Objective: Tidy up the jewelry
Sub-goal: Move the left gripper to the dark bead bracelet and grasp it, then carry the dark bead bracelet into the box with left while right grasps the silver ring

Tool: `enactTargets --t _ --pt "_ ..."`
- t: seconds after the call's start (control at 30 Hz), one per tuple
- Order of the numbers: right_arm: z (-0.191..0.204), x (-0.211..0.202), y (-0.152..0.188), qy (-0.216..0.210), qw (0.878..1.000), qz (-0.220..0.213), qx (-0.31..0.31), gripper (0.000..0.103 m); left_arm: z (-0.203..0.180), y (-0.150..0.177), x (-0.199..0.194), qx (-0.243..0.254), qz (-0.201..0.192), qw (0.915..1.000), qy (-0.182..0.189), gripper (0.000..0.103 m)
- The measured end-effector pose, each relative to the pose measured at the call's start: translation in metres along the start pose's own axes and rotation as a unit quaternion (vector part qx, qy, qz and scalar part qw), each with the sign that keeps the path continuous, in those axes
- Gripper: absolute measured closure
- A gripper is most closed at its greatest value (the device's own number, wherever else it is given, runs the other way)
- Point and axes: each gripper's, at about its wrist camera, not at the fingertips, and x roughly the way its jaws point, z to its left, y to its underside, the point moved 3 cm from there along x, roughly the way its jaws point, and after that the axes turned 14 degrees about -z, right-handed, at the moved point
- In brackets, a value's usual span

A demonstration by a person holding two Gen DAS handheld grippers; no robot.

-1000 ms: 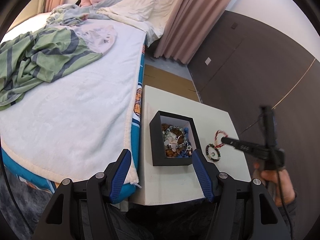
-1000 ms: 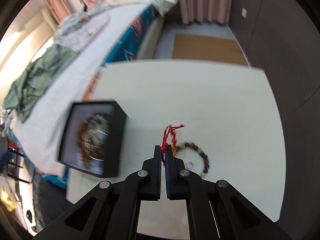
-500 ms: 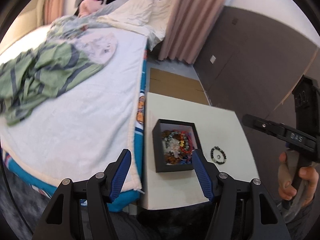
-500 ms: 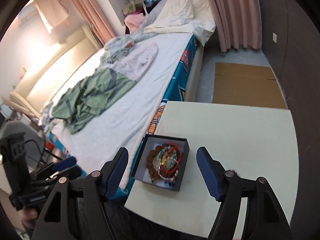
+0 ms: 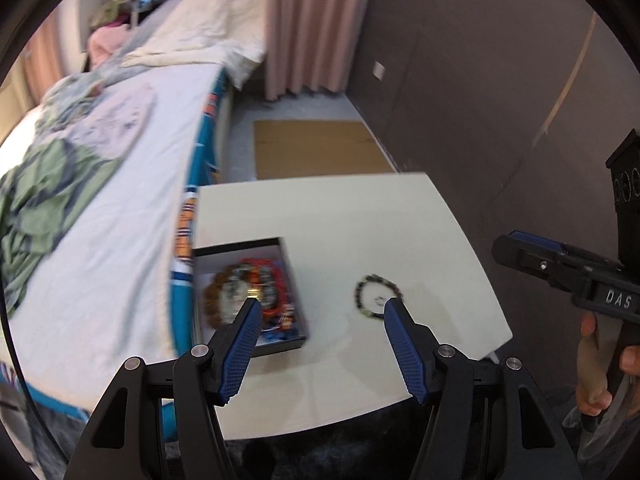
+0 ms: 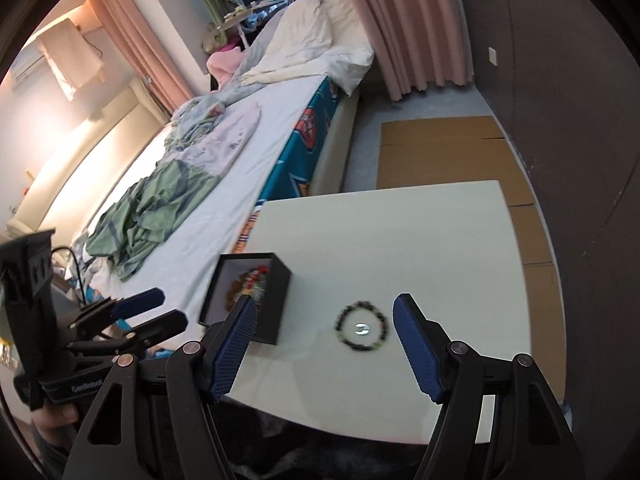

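left tongs (image 5: pixel 318 306): wide open, held nothing, hovered above the near tabletop edge between box and bracelet.
right tongs (image 6: pixel 324 304): also spread wide, empty, raised over the tabletop with the bracelet showing in the gap between the tips.
beaded bracelet (image 6: pixel 362 330): lay flat and loose on the white tabletop (image 6: pixel 400 240), just beside the box's right side, not touching it; a small silvery piece (image 6: pixel 362 329) sat inside its ring, too blurred to identify.
black box (image 6: pixel 256 304): open top, white lining, at the tabletop's left edge next to the bed (image 6: pixel 192 208).
box contents (image 5: pixel 248 294): a heap of bead strands, brown, red-orange, some blue; blurred, count unclear. Looked fairly full.
step in hand: likely picking up the last loose bracelet to drop into the box.
how to do well: come down with one tip inside the ring and one outside, pinch a single strand at the rim, lift straight up so beads don't drag; watch the small centre piece doesn't scoot. Release low over the box's middle, not its wall.
risk: beads roll, pinch may slip; box light, could shift if bumped.
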Motion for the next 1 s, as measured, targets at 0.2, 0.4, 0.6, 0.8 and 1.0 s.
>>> enactTargets --t 0.2,0.4,0.6,0.8,1.0 --pt "-0.048 0.018 0.012 0.024 0.998 0.018 0.048 0.032 -0.031 0.008 0.049 0.029 0.047 0.9983 0.019 0.049" --pt "-0.078 0.031 0.021 0.040 0.996 0.032 0.074 0.032 -0.043 0.019 0.105 0.050 0.103 0.9933 0.014 0.064" --pt "-0.099 0.041 0.024 0.054 0.993 0.040 0.092 0.032 -0.045 0.032 0.151 0.077 0.147 0.9862 -0.003 0.079" --pt "-0.106 0.050 0.019 0.066 0.991 0.039 0.106 0.032 -0.045 0.050 0.174 0.095 0.179 0.9791 -0.017 0.093" --pt "-0.094 0.063 0.016 0.075 0.992 0.047 0.095 0.032 -0.050 0.052 0.169 0.107 0.165 0.9805 0.005 0.095"
